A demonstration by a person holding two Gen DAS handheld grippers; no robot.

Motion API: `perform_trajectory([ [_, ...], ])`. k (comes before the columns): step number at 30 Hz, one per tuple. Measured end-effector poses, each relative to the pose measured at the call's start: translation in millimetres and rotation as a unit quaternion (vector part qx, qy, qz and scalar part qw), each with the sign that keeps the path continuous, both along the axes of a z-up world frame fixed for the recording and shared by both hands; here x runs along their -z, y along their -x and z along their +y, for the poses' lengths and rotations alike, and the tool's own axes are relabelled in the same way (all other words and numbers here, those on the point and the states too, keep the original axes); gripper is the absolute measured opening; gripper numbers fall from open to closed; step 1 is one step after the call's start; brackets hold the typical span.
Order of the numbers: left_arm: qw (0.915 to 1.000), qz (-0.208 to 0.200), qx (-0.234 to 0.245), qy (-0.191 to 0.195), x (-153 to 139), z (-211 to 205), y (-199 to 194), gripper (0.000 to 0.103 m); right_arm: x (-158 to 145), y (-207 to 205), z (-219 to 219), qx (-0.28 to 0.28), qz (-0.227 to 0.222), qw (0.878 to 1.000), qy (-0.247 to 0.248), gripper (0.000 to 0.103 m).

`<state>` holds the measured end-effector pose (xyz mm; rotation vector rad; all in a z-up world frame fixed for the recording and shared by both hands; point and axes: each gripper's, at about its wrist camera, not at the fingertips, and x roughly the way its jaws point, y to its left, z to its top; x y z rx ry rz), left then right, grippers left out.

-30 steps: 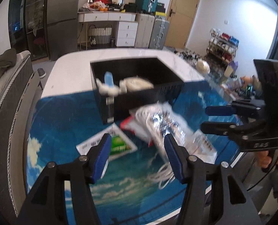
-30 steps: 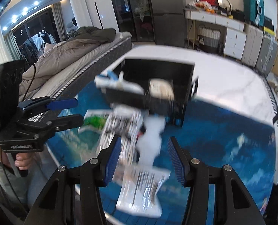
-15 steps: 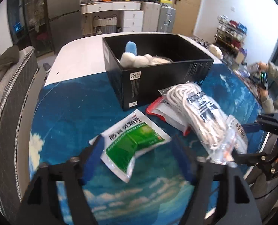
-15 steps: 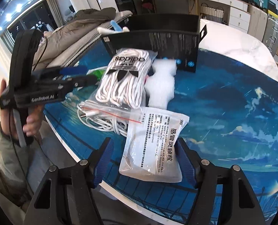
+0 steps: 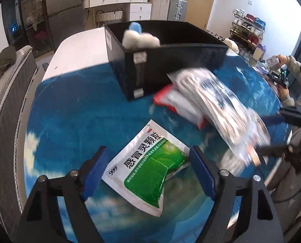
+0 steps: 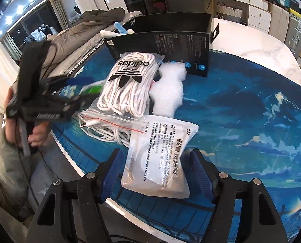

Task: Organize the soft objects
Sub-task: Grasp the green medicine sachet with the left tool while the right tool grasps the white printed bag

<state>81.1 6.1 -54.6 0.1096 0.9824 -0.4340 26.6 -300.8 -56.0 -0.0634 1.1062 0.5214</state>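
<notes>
Left gripper (image 5: pixel 148 172) hangs spread wide over the green sachet (image 5: pixel 148 168), gripping nothing; right gripper (image 6: pixel 154 174) is likewise spread, its blue pads either side of the white sachet (image 6: pixel 160 158), not clamped on it. Whether the pads touch either pack I cannot tell.

Going down in size: one black box (image 6: pixel 164 42) stands at the far side of the blue mat (image 6: pixel 241 105), with a white-and-blue plush (image 5: pixel 139 38) poking over its rim. One bag of white laces (image 6: pixel 128 85) lies just in front of the box, resting on one zip bag of white cable (image 6: pixel 110 129). One strip of white foam (image 6: pixel 168 93) lies beside the laces, touching the box. In the left view a red-edged pouch (image 5: pixel 178 105) sits under the laces bag; it is blurred. Then the two sachets, nearest the grippers.

Handling, as I judge it: everything looks light and limp. The sachets are flat, slick film with loose contents, so a pinch across an edge or corner seam should hold better than the slack middle. The laces bag is bulky and glossy and may slide; grip it through the bundle. The foam would crush easily but spring back.
</notes>
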Motion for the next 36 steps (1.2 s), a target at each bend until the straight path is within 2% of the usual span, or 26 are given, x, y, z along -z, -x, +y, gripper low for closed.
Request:
perform_trajectory([
  [6,0.9999,0.015,-0.006,0.006,-0.3,5.7,41.5,0.081,-2.5,2.0,-7.3,0.004,0.0,1.0,-0.005,0.07],
  [9,0.9998,0.016,0.009,0.002,-3.3,3.8,53.0,0.081,-3.3,4.4,-4.0,0.0,-0.003,1.0,-0.001,0.07],
  [12,0.9996,0.012,0.023,-0.016,-6.1,2.3,58.6,0.083,-1.5,7.2,0.5,-0.002,-0.006,1.0,0.003,0.07],
  [16,0.9993,0.011,0.032,-0.018,-10.1,6.6,61.4,0.083,-1.7,6.8,2.5,0.0,-0.004,1.0,0.001,0.07],
  [19,0.9985,0.023,0.043,-0.026,-5.1,9.8,61.4,0.083,-1.7,7.5,2.8,-0.001,-0.006,1.0,0.003,0.07],
  [22,0.9981,0.015,0.025,-0.054,1.1,9.3,57.5,0.084,-0.8,8.5,4.2,-0.003,-0.006,1.0,0.004,0.07],
  [27,0.999,0.005,-0.013,-0.043,1.6,5.2,45.5,0.082,0.0,6.5,3.6,0.001,-0.009,1.0,0.01,0.07],
  [33,0.9988,0.002,-0.03,-0.04,1.9,11.5,45.0,0.079,-0.2,4.5,-3.6,0.013,-0.016,1.0,0.021,0.07],
  [35,0.9987,0.004,-0.035,-0.038,1.4,16.9,47.7,0.074,-0.7,5.2,-3.0,0.011,-0.018,0.999,0.028,0.066],
  [36,0.9986,0.004,-0.036,-0.038,1.2,18.0,47.9,0.072,-0.7,5.8,-2.6,0.009,-0.021,0.999,0.035,0.058],
])
